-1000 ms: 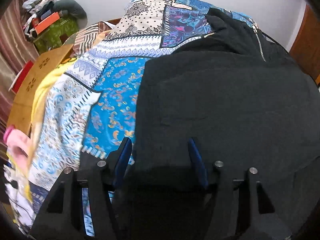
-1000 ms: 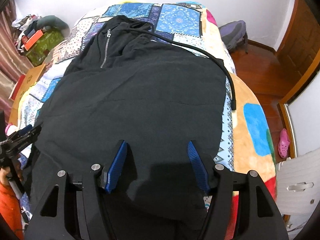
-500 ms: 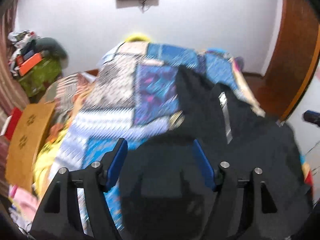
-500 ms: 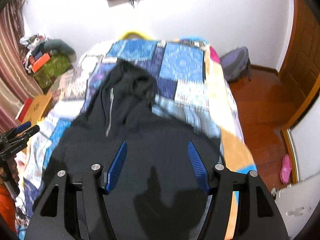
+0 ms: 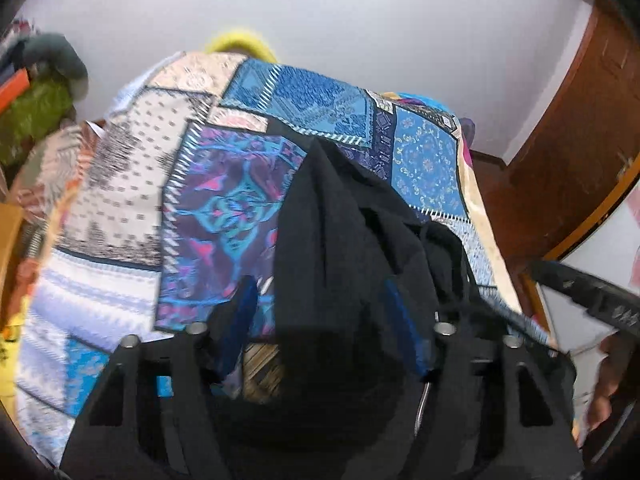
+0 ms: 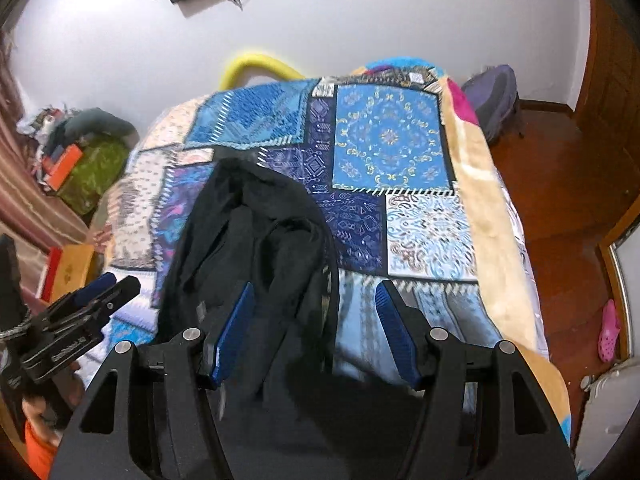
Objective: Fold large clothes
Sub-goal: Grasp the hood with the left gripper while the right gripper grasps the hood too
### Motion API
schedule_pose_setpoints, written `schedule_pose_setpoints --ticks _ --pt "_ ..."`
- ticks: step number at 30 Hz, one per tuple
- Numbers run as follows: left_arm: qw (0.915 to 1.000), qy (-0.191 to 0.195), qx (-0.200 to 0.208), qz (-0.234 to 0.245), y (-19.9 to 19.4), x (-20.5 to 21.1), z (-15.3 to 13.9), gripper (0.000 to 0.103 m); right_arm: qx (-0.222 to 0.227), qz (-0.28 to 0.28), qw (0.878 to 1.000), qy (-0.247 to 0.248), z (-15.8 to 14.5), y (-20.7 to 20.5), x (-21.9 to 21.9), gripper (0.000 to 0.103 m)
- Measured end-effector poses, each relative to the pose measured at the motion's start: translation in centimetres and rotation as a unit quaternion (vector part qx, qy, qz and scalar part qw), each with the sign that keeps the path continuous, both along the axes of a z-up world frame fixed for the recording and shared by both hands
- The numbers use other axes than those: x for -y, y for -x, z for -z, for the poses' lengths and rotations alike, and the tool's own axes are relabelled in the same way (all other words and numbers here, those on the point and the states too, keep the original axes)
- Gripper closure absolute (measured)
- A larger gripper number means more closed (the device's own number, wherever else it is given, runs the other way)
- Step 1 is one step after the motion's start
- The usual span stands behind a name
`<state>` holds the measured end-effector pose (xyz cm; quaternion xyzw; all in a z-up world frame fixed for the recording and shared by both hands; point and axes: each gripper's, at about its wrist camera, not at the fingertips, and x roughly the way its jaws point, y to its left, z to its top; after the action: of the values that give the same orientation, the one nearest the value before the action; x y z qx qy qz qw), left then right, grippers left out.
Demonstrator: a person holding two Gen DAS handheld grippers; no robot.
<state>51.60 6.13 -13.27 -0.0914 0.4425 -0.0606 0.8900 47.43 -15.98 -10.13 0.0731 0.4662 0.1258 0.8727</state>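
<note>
Your left gripper sits right over the black hoodie, with dark cloth bunched across and between its blue fingers; whether the jaws actually pinch that cloth you cannot tell from this blurred view. Your right gripper stands wide apart and holds nothing, with the garment's right edge running up between its fingers, nearer the left one.

The hoodie lies on the left half of the patchwork quilt, its long axis running from the near edge of the bed toward the far wall, hood end farthest from you. Its bulk lies straight ahead of the left gripper and ahead-left of the right one, so the left is the nearer of the two (the right has mostly bare quilt in front of it). A black cord traces the garment's right border.

Beyond the bed, a backpack rests on the floor at the far right, a pink clog at the near right.

No brand, label or legible writing shows on the garment; the marking on the left gripper's body is too blurred to read.
</note>
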Motion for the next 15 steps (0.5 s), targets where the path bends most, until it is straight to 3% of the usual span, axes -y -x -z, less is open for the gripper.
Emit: schedule_pose_setpoints --ticks 3,9,12,15 --pt "0.9996 0.02 -0.017 0.013 -1.8 0.6 1.5 0.065 -0.019 -0.003 1.0 0.001 1.8 -2.4 -0.9 0.044" --pt "0.998 0.043 -0.044 0.013 -3.8 1.4 4.6 0.078 -0.094 0.015 0.995 -0.029 6.6 -6.5 -1.3 0.044" --pt "0.9986 0.039 -0.035 0.003 -3.8 1.5 5.1 0.084 -0.114 0.016 0.993 -0.028 8.3 -7.1 -1.6 0.058" --pt "0.9993 0.018 -0.032 0.004 -3.3 1.9 4.7 0.093 -0.127 0.01 0.989 -0.069 8.8 -6.9 -1.3 0.08"
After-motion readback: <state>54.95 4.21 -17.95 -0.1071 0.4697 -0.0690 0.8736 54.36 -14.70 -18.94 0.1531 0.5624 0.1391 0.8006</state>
